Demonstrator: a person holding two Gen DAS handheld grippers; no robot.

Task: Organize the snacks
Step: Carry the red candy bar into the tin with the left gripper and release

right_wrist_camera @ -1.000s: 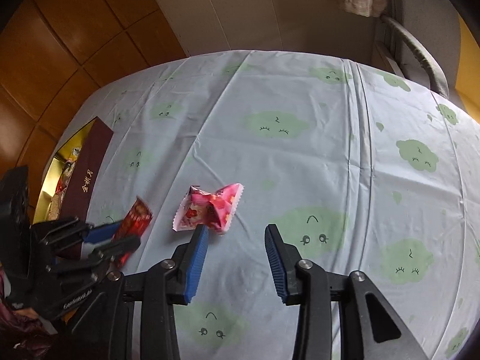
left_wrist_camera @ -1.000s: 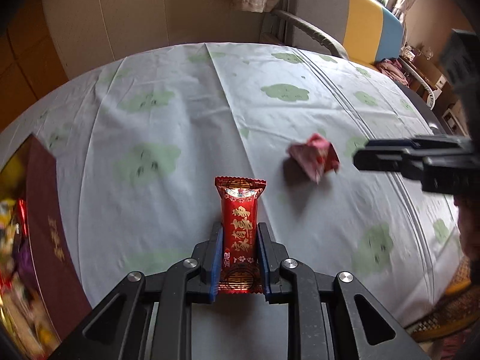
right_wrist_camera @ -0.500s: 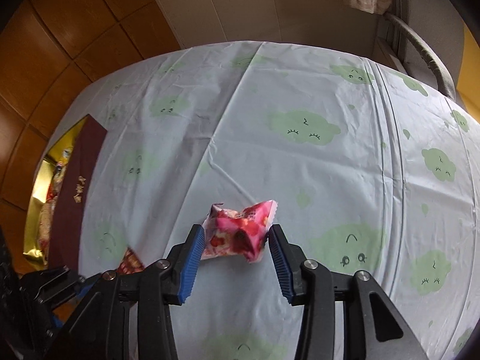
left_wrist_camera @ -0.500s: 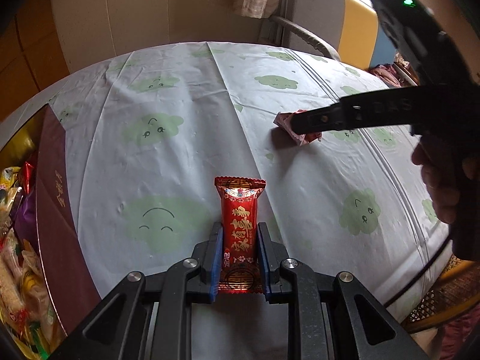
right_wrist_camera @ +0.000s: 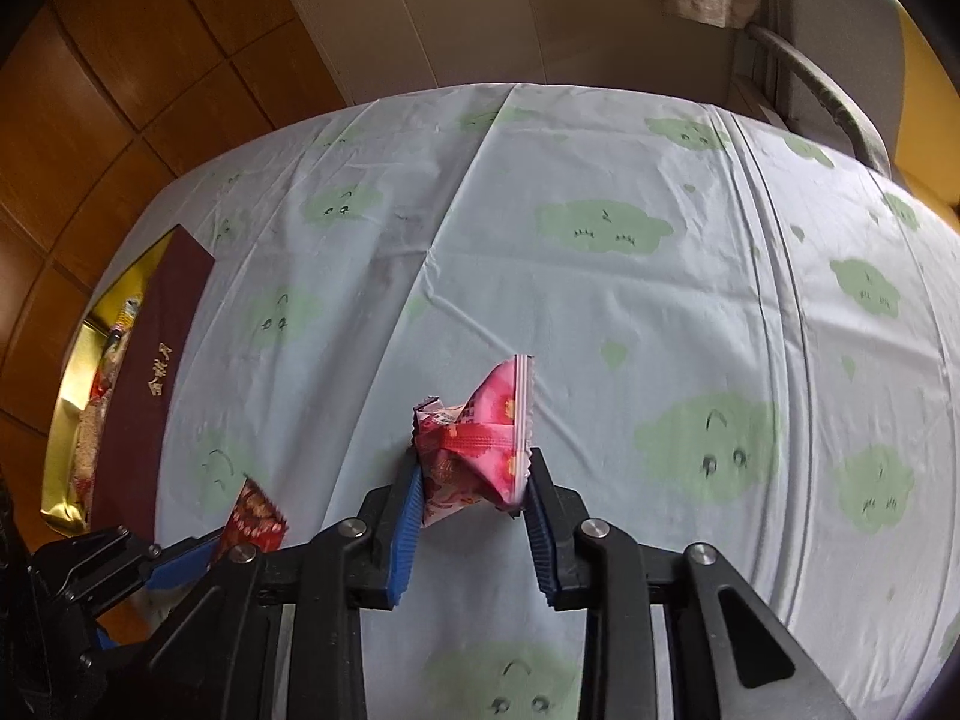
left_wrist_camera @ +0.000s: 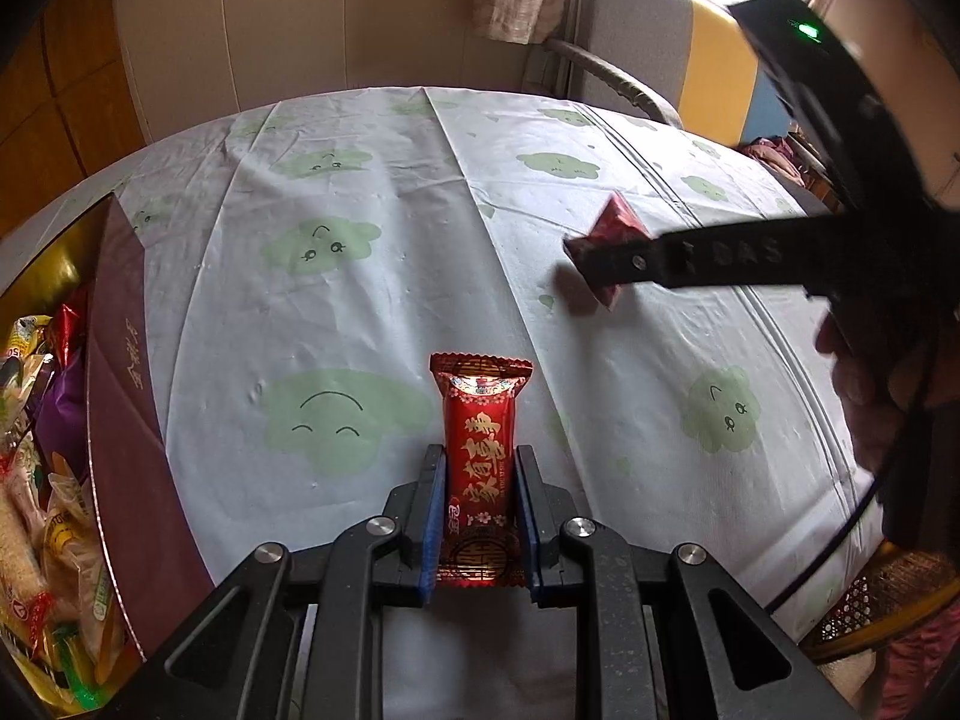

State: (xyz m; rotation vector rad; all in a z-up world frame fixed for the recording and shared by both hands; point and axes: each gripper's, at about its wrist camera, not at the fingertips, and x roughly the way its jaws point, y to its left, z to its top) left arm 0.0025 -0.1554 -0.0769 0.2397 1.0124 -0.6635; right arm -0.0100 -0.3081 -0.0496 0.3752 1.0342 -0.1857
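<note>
My left gripper (left_wrist_camera: 478, 468) is shut on a red snack bar with gold characters (left_wrist_camera: 482, 456), held upright above the tablecloth. It also shows in the right wrist view (right_wrist_camera: 255, 519) at the lower left. My right gripper (right_wrist_camera: 472, 480) is shut on a crumpled pink snack packet (right_wrist_camera: 480, 450), lifted a little off the cloth. In the left wrist view the packet (left_wrist_camera: 612, 228) shows at the right, partly hidden by the right gripper's finger. A dark red box with a gold inside (left_wrist_camera: 120, 420) holds several snacks at the left table edge; it also shows in the right wrist view (right_wrist_camera: 156, 384).
The round table wears a pale cloth with green cloud faces (right_wrist_camera: 600, 228). A grey and yellow chair (left_wrist_camera: 636, 48) stands behind the table. Wooden wall panels (right_wrist_camera: 120, 60) lie beyond the left side. The person's hand (left_wrist_camera: 870, 372) holds the right gripper.
My right gripper has closed on the pink packet and lifted it off the cloth. My left gripper, still holding the red bar, has shifted left, nearer the box.
</note>
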